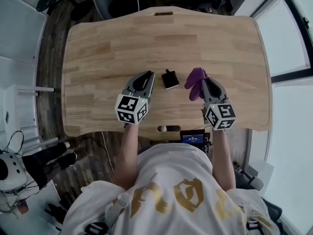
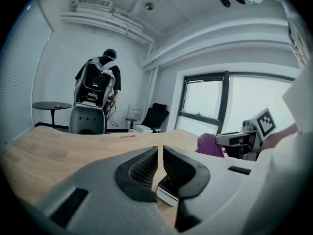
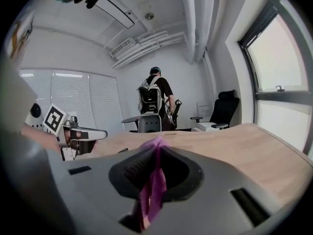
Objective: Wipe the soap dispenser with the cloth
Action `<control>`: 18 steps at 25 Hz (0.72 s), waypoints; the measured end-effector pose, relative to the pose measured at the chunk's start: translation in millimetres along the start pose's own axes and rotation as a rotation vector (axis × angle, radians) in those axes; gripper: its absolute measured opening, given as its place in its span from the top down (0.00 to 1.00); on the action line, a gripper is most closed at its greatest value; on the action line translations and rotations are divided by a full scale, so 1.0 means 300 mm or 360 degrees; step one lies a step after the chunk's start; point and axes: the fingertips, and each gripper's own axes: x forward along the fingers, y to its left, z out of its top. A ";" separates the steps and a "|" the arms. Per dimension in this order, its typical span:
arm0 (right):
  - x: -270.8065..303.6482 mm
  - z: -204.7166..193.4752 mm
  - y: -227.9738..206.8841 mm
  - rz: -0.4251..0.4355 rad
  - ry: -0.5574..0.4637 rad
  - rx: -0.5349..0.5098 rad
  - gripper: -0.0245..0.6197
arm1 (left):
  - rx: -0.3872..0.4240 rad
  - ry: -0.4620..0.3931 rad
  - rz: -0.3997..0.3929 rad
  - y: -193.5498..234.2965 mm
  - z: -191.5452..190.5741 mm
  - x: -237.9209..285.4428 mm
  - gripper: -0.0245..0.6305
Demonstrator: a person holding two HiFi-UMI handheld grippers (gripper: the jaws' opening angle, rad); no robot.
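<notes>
A small black soap dispenser with a white base lies on the wooden table, between my two grippers. My left gripper is just left of it, shut with nothing between its jaws. In the left gripper view the dispenser shows low, right behind the shut left gripper. My right gripper is shut on a purple cloth, which bunches out past its tips to the dispenser's right. In the right gripper view the cloth hangs pinched in the right gripper.
A small device with a lit screen sits at the table's near edge. The far edge has a slot. Beyond the table stand office chairs, a round side table and a person with a backpack. Windows line the right side.
</notes>
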 end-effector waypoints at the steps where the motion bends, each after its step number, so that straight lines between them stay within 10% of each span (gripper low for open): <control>1: 0.005 -0.013 0.002 0.0002 0.0016 0.0003 0.91 | -0.0006 0.0018 -0.0015 0.000 -0.021 0.006 0.94; 18: 0.110 -0.084 -0.029 0.0047 0.0170 0.0010 0.91 | -0.0034 0.0307 -0.0375 -0.055 -0.247 0.136 0.68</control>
